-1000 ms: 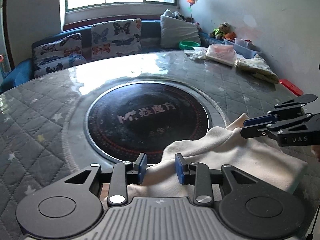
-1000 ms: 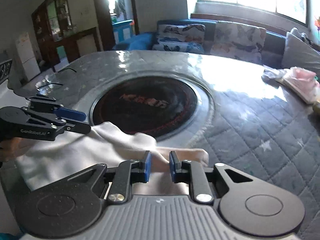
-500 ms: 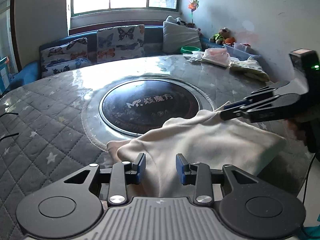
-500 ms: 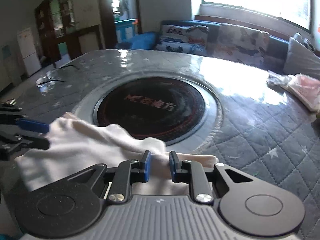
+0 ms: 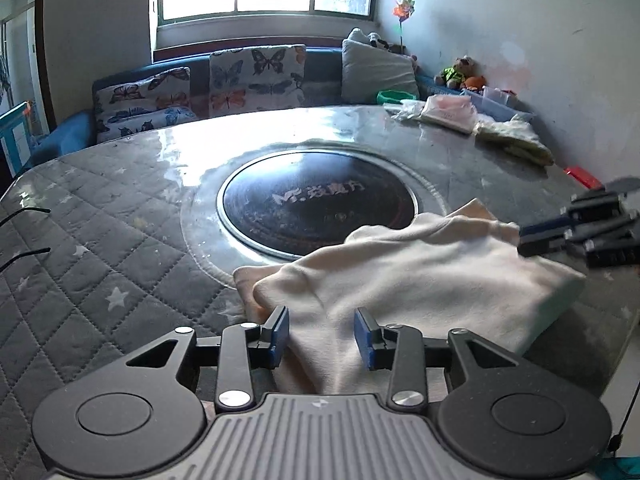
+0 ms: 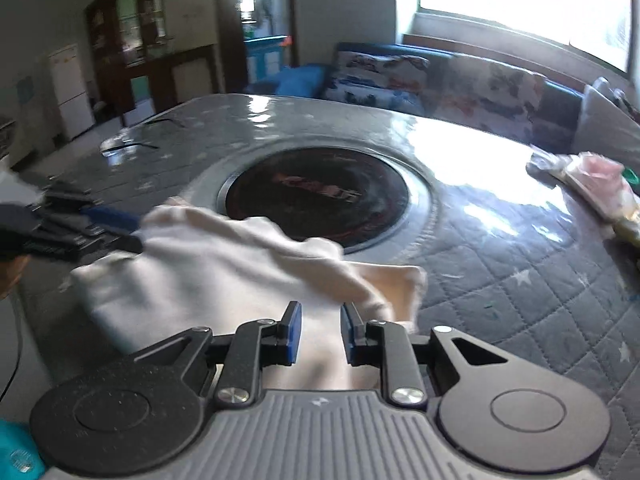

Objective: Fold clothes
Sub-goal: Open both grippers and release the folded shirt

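1. On the near edge of the round table [image 5: 120, 216], at 6 o'clock of the dark centre disc [image 5: 316, 208], a cream garment [image 5: 420, 280] is laid, bunched and partly folded, one layer over another.
2. Left gripper [image 5: 322, 336]: jaws are held apart by a moderate gap, blue pads [image 5: 280, 332] on either side of a raised fold of the garment. Cloth is seen between the pads, but contact cannot be told.
3. Right gripper [image 6: 319, 334]: jaws are parted by a narrower gap, with cream cloth running between them. A firm pinch is not confirmed; the frame is motion-blurred.
4. In the left wrist view the right gripper [image 5: 580, 236] is seen at 3 o'clock, its tips at the garment's far right edge.
5. In the right wrist view the left gripper [image 6: 80, 228] is seen at 9 o'clock, its tips at the garment's [image 6: 208, 264] left edge.
6. A lower layer is exposed at the garment's 9 o'clock end in the left wrist view, flat on the quilted cover.
7. Folded items [image 5: 448, 110] are stacked at 1 o'clock on the table, well apart from the garment.
8. Butterfly cushions [image 5: 256, 76] are set on the sofa at 12 o'clock, beyond the table.
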Tool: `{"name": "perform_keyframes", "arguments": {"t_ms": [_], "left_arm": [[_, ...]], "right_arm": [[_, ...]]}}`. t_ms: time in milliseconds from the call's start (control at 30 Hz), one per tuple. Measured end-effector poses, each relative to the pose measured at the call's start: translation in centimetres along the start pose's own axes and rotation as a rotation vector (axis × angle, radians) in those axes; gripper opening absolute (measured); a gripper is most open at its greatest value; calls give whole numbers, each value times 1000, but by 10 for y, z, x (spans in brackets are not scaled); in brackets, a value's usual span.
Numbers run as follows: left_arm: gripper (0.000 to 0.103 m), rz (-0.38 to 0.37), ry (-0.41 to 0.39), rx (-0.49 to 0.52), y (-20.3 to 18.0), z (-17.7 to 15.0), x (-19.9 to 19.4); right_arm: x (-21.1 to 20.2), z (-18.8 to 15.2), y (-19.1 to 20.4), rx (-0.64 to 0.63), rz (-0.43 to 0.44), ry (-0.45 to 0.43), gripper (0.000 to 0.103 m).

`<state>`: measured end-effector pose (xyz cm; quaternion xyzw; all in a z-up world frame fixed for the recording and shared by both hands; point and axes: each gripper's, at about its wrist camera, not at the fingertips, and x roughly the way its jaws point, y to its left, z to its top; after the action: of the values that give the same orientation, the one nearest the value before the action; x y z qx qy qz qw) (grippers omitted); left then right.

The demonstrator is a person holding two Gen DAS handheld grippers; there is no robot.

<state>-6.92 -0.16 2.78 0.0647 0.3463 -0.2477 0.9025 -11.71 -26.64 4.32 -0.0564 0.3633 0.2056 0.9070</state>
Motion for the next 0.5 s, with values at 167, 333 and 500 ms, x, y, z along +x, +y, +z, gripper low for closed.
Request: {"name": "perform_keyframes", "arguments": {"t_ms": [167, 333, 500], "left_arm": [[39, -32, -19, 36, -15, -3, -13], [40, -4, 16, 65, -21, -14, -4], [44, 14, 20, 64, -17, -21, -2]], "right_arm": [[-10, -13, 14, -31, 21, 17, 20], [-11, -28, 13, -30, 2, 38, 21], [-26, -27, 15, -41, -6, -3, 22]]}}
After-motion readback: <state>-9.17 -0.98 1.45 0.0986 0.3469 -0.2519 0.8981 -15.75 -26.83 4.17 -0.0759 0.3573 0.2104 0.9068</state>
